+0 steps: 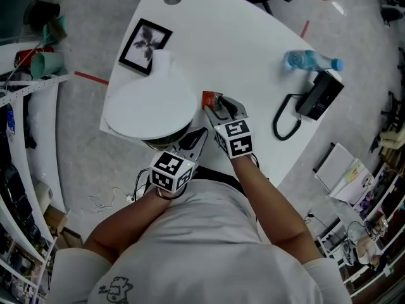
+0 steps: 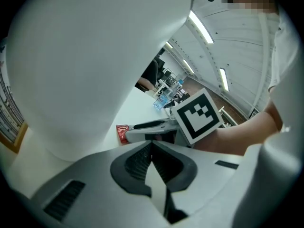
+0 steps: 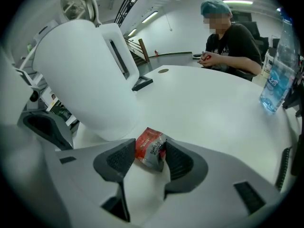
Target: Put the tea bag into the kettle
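Right tool [image 3: 148, 146] spread around partly hidden tea bag [image 3: 151, 152], left tool [image 2: 152, 144] closed empty, kettle [image 2: 85, 65] cropped

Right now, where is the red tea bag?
The tea bag lies on the white table, between the open jaws of the right tool, just right of the white kettle in the head view.

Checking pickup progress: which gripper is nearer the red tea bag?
Right. The right gripper has its open jaws astride the tea bag on the table; the left gripper sits apart, beside the kettle.
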Demonstrator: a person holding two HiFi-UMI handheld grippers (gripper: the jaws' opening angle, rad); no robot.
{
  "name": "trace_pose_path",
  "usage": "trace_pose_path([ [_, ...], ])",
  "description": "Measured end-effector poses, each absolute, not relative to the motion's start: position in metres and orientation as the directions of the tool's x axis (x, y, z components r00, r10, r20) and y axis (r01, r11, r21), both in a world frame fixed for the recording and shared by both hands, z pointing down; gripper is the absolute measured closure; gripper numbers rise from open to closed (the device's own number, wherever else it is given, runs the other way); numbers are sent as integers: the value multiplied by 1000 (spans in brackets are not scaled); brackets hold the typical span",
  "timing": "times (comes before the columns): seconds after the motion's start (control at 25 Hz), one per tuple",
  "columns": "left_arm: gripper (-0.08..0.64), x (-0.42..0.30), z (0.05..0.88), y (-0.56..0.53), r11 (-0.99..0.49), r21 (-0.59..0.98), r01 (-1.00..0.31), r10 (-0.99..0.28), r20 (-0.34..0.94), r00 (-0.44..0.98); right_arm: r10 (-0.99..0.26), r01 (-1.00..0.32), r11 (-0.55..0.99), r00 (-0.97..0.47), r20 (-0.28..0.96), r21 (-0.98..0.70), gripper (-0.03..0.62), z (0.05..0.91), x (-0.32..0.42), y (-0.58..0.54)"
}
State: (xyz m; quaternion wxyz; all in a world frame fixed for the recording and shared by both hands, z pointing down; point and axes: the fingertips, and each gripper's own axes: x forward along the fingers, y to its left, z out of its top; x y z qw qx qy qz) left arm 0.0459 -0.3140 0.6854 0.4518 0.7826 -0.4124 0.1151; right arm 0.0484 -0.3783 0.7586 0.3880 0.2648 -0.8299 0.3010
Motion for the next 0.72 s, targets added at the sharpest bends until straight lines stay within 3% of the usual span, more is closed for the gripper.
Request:
trace_pose_path([
  [0.2, 551, 46, 687, -311, -248, 613, -750, -535, 559, 634, -224, -665, 713, -518, 826, -223, 401, 764, 48, -378],
  [0.52, 551, 51, 684, -305, -233, 625, -745, -530, 561, 636, -277, -645, 760, -441, 854, -86, 505, 767, 58, -384],
  [0.72, 551, 50, 685, -299, -220, 625, -749, -537, 564, 628, -309, -638, 769, -426, 850, -40, 522, 768, 58, -385],
])
